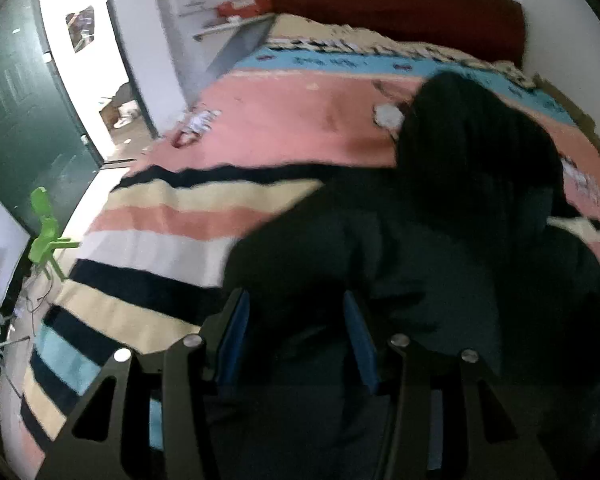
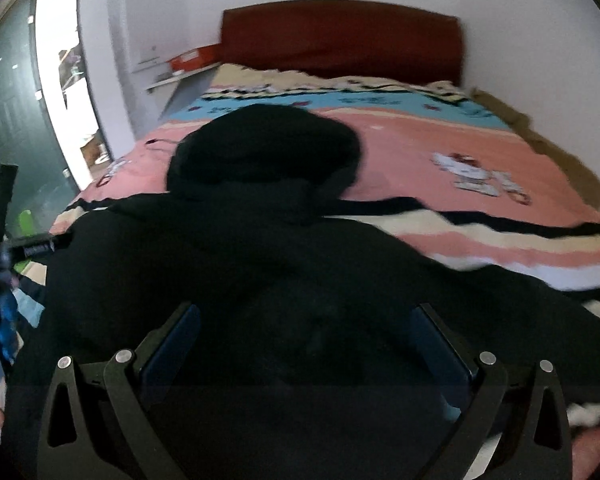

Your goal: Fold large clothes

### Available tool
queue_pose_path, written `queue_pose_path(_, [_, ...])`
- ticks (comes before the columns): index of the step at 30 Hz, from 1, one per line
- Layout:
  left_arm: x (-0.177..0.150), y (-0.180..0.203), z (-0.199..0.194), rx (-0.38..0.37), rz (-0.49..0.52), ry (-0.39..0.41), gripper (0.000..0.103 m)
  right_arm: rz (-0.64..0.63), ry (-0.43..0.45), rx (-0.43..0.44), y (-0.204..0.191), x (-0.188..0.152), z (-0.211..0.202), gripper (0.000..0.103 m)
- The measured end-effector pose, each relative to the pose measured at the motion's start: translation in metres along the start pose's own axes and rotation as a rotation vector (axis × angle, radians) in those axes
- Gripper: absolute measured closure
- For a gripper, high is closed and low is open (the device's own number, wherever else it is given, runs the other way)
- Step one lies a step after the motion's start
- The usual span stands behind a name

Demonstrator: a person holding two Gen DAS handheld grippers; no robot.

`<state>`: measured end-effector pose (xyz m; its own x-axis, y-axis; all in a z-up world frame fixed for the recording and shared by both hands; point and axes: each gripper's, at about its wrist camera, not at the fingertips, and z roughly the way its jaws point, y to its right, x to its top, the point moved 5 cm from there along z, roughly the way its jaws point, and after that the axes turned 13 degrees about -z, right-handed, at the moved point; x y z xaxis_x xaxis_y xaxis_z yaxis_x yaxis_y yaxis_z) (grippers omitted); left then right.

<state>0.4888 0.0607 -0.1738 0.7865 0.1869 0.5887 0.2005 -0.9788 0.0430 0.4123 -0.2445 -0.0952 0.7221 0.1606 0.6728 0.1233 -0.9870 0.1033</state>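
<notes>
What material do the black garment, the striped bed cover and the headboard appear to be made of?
Black garment: soft matte fabric, perhaps fleece or cotton knit; it slumps in folds and has a hood.
Striped bed cover: thin printed woven cloth, matte, lying flat with small wrinkles.
Headboard: dark red, smooth, faintly glossy; padded leatherette or lacquered wood, the blur leaves it open.

1. The left wrist camera looks steeply down along its own fingers, close over a black hooded garment (image 1: 440, 248), facing the red headboard (image 1: 400, 8) and open doorway at left.
2. The right wrist camera, equally close, faces the headboard squarely.
3. Both views share the garment, striped bedspread (image 2: 480, 240) and headboard.
</notes>
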Motion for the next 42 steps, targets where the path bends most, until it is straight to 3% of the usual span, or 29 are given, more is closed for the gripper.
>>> queue_pose_path(4, [-0.021,0.007,0.015,0.019,0.037,0.0,0.056,-0.001,-0.063,0.042,-0.019,-0.002,0.05,0.001])
queue_pose_path(9, [-0.028,0.005,0.013,0.055,0.045,-0.006,0.056,0.01,-0.174,0.038,-0.01,-0.029,0.082,0.001])
queue_pose_path(13, [-0.029,0.027,-0.028,-0.061,0.034,0.06,0.056,0.078,-0.193,0.026,0.019,-0.048,0.076,0.001])
queue_pose_path(15, [-0.042,0.046,-0.022,-0.068,0.089,0.004,0.056,0.091,-0.191,0.018,0.029,-0.053,0.07,0.001])
queue_pose_path(17, [-0.053,0.053,-0.009,-0.029,0.121,-0.047,0.056,0.093,-0.184,0.018,0.037,-0.056,0.06,0.001])
queue_pose_path(21, [-0.052,0.048,-0.017,-0.054,0.056,-0.073,0.056,0.114,-0.147,-0.007,0.066,-0.066,0.024,0.001])
queue_pose_path(25, [-0.05,0.046,-0.044,-0.099,0.022,-0.044,0.056,0.193,-0.12,-0.114,0.132,-0.09,-0.018,0.001])
queue_pose_path(28, [-0.055,0.047,-0.062,-0.127,0.024,-0.033,0.056,0.288,-0.118,-0.237,0.203,-0.114,-0.048,0.001])
queue_pose_path(32, [-0.063,0.053,-0.078,-0.166,0.022,-0.042,0.056,0.416,-0.147,-0.415,0.297,-0.156,-0.085,0.001])
queue_pose_path(35, [-0.07,0.058,-0.088,-0.157,0.029,-0.03,0.056,0.481,-0.175,-0.495,0.339,-0.182,-0.097,0.001])
queue_pose_path(38, [-0.08,0.066,-0.097,-0.123,0.038,-0.021,0.056,0.551,-0.207,-0.524,0.375,-0.206,-0.098,0.001])
queue_pose_path(42, [-0.094,0.077,-0.106,-0.055,0.058,-0.018,0.056,0.647,-0.241,-0.495,0.41,-0.239,-0.086,0.001])
